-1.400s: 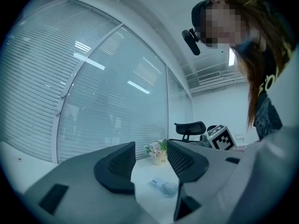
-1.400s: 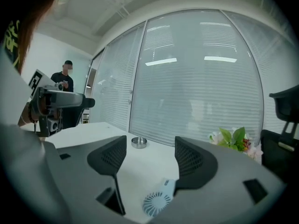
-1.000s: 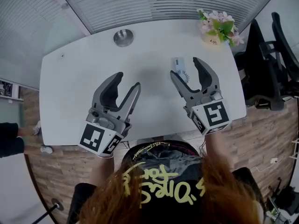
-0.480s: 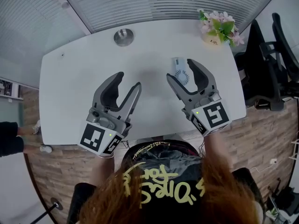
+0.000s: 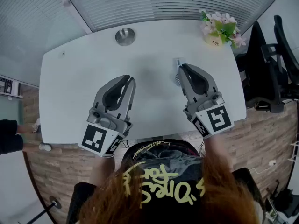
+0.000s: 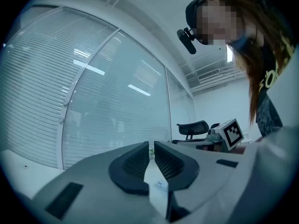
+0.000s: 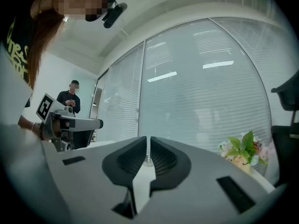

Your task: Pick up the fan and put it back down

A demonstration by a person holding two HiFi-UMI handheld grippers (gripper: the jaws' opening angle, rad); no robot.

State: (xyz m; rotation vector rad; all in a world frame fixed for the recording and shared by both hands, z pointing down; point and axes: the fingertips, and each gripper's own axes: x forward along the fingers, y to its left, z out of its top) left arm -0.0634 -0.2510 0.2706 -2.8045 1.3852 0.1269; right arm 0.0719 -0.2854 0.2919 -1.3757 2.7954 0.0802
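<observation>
Now right gripper (image 5: 182,69) jaws just closed, pads together, nothing between. Fan (image 5: 177,73) flat on table (image 5: 70,83), partly under my right tip, poking out left. Left gripper (image 5: 131,80) also closed empty, well apart from fan.

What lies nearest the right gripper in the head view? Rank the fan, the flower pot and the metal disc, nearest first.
Measured from the right gripper, whose jaws have just been closing with nothing between them:
1. fan: right beside the tips, on their left.
2. flower pot: farther back, to the right.
3. metal disc: farthest, back and to the left.
</observation>
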